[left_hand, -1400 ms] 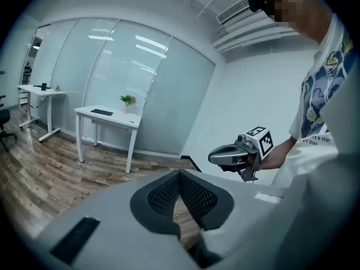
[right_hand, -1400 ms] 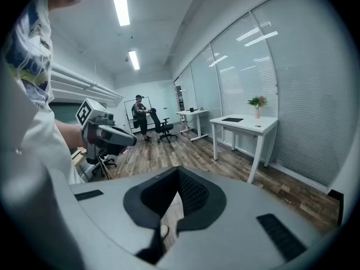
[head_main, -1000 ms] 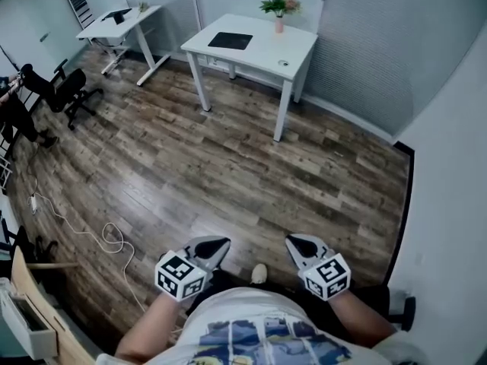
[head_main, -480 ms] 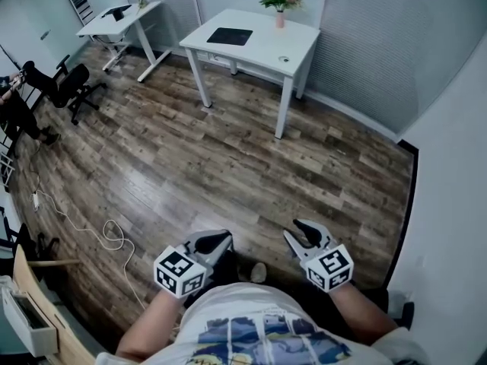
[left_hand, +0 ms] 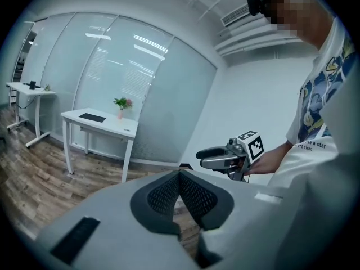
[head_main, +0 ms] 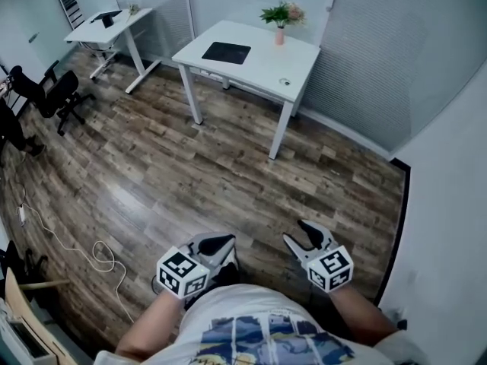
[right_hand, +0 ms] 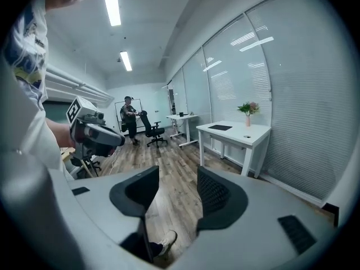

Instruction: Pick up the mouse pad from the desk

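Desk (head_main: pixel 262 63) nearer, right gripper (head_main: pixel 295 230) just opened, mouse pad (head_main: pixel 226 52) well ahead

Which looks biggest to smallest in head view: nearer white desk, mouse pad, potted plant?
1. nearer white desk, clearly largest.
2-3. mouse pad and potted plant look about alike; too close to rank.

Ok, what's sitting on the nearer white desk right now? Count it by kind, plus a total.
Black mouse pad: 1
Plant in pink vase: 1
Small round item, too small to identify: 1
Total: 3
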Demonstrator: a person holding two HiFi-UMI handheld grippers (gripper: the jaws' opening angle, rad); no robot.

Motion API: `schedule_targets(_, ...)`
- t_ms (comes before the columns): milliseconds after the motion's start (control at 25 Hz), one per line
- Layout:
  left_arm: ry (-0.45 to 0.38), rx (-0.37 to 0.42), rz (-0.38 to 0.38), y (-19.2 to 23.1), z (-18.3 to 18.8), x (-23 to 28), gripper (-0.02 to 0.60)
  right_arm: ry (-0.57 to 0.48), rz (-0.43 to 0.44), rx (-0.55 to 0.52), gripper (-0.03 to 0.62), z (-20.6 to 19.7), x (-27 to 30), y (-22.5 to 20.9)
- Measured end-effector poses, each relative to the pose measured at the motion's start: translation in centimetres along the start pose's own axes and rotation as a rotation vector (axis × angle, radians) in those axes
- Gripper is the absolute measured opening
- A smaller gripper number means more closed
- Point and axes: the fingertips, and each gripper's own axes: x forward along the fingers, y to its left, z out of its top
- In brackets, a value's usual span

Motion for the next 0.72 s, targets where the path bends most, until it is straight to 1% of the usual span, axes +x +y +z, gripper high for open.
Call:
schedule_targets(200, -0.020, 0.005, -0.026, 6.3, 3.8, 1.2, 0.003, 0.015, -0.016, -0.002, 0.209, 4.2, 6.1, -3.1)
schedule_targets(320, -0.036, -0.001, -0.032, 9.9, 5.5, 1.1, 0.003, 0.021, -0.011, -0.016, 0.201, 5.8, 9.8, -4.3)
schedule_targets(480, -0.030, -0.014, -0.012, 14.3, 5.8, 0.8, 0.002, 0.022, -0.002, -0.031, 0.196, 8.3, 14.4, -4.8)
schedule_targets(600, -0.028, -0.027, 0.005, 16.3, 6.3, 1.1, 0.002, 0.013, 0.012, -0.040, 0.190, 9.7, 16.3, -5.6)
schedule_targets(720, -0.021, -0.039, 0.018, 18.2, 6.9, 2.7, 0.002, 0.009, 0.015, -0.035, 0.181, 10.8, 17.8, -7.5)
